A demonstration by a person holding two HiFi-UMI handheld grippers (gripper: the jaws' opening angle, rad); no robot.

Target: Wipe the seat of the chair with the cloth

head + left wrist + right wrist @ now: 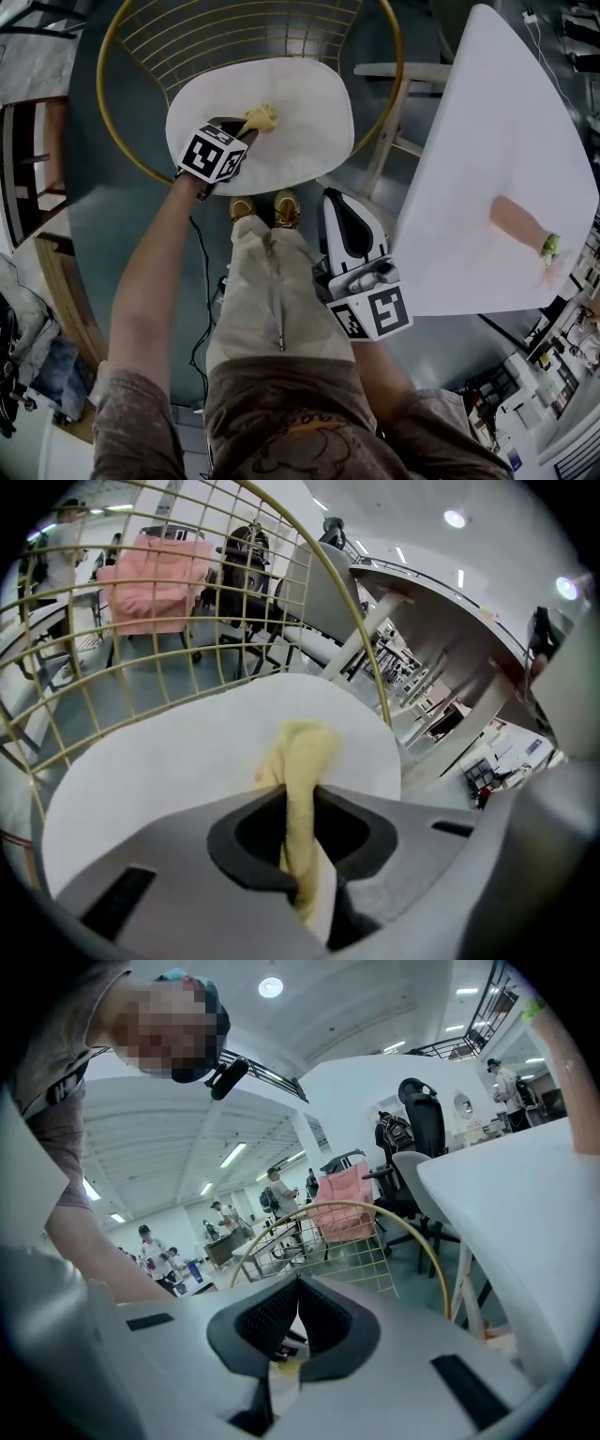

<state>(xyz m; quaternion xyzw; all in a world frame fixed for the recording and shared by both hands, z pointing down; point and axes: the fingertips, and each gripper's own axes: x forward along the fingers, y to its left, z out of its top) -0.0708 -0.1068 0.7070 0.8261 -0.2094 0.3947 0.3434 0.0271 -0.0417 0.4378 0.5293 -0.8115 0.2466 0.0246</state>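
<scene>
My left gripper [300, 794] pinched the cloth [302, 747], which I judged soft and limp, by a bunched fold over the seat [169, 761], while my right gripper [298, 1288] had its jaws together on nothing.

Big open-plan office or lab hall. Ahead of right gripper [298, 1288]: high ceiling with rows of ceiling lights [270, 986], black office chair [427, 1119], several people [275, 1190] standing about, white table [516, 1204] just right. Ahead of left gripper [300, 794]: pink armchair [155, 583], dark chairs [246, 569] beside it
</scene>
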